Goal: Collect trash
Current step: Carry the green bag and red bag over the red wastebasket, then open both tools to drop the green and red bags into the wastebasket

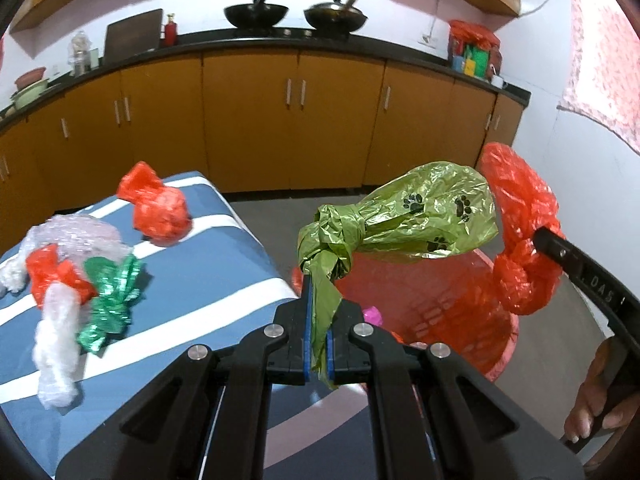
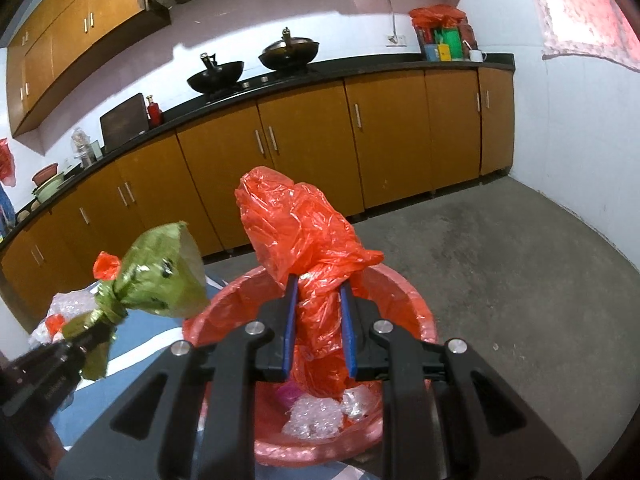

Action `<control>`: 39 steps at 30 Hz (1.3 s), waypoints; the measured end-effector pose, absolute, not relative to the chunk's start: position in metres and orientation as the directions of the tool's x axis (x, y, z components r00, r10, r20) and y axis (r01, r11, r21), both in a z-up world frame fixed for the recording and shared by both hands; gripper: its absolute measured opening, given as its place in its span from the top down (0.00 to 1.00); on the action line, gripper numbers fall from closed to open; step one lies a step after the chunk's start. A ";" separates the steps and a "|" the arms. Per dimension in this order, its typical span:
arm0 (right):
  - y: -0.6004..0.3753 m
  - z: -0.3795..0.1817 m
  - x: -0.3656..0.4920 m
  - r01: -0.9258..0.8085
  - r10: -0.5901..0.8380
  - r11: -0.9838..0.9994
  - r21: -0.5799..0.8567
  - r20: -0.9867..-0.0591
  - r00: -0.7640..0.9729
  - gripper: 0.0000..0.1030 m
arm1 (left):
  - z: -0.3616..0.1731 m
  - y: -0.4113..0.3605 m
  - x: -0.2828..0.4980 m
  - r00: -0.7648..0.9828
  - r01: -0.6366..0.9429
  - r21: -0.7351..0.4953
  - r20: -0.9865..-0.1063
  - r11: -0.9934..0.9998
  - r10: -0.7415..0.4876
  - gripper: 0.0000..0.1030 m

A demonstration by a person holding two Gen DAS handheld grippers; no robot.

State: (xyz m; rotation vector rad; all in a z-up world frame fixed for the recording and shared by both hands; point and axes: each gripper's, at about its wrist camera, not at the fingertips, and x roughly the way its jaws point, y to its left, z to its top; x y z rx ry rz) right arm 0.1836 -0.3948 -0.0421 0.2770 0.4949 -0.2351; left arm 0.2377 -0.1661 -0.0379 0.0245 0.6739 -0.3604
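My left gripper (image 1: 319,320) is shut on the knotted tail of a green paw-print bag (image 1: 420,216) and holds it over the rim of the red bin (image 1: 500,344). My right gripper (image 2: 319,320) is shut on a red plastic bag (image 2: 296,224) and holds it above the red bin (image 2: 416,312). The bin holds bubble wrap (image 2: 316,416) and a pink scrap. Each held bag also shows in the other view: the red bag (image 1: 520,216) at right, the green bag (image 2: 160,276) at left.
A blue-and-white striped table (image 1: 208,280) at left carries a red bag (image 1: 160,212), a green foil bag (image 1: 112,300), bubble wrap (image 1: 56,352) and red scraps. Orange kitchen cabinets (image 1: 280,120) stand behind. Grey floor (image 2: 520,272) lies right of the bin.
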 end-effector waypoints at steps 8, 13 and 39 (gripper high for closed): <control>-0.408 -0.051 0.194 0.289 -0.142 0.929 0.233 -0.497 0.856 0.80 | -0.055 -0.190 0.245 0.695 0.371 -0.086 -0.635 0.925 -0.338 0.95; -0.418 -0.054 0.199 0.294 -0.136 0.922 0.252 -0.500 0.855 0.80 | -0.062 -0.201 0.248 0.676 0.396 -0.092 -0.644 0.914 -0.358 0.95; -0.383 -0.051 0.206 0.228 -0.089 0.948 0.220 -0.506 0.858 0.59 | -0.055 -0.128 0.246 0.756 0.258 -0.091 -0.601 0.962 -0.260 0.64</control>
